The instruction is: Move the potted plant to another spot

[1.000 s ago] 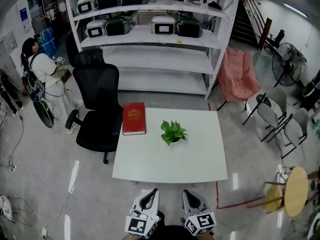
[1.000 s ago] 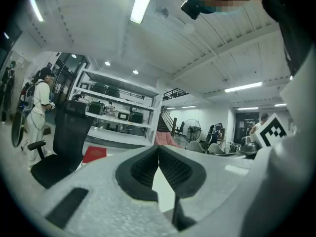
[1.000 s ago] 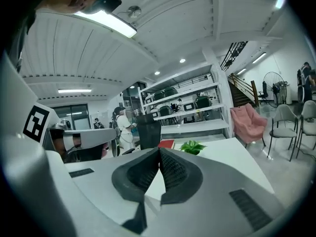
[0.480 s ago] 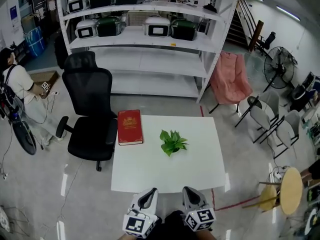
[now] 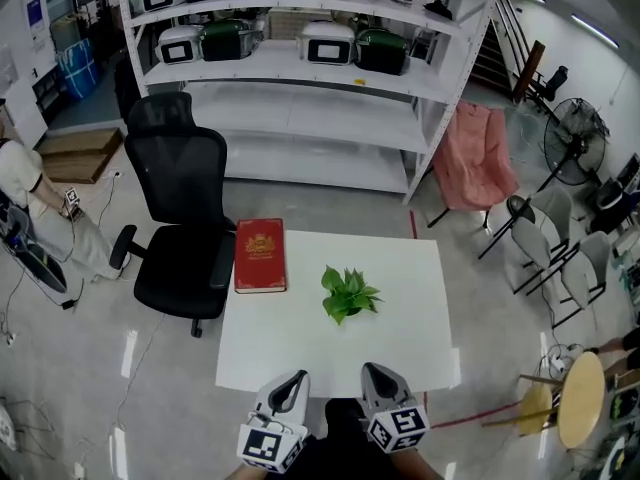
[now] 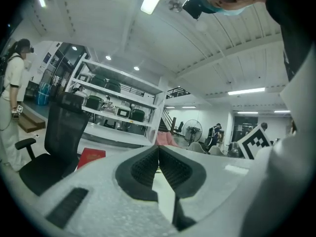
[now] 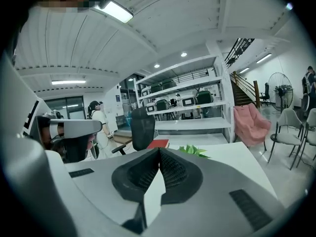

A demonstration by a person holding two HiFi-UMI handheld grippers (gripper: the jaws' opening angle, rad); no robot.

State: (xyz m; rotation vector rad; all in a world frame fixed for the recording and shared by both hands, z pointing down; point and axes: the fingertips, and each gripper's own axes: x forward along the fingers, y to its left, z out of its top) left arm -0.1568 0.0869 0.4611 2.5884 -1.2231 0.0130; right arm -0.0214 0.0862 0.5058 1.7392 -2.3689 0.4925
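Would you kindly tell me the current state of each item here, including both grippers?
potted plant: upright on the white table, nothing touching it.
red book: closed, lying flat at the table's far left corner.
office chair: unoccupied, beside the table.
left gripper: jaws together, empty.
right gripper: jaws together, empty.
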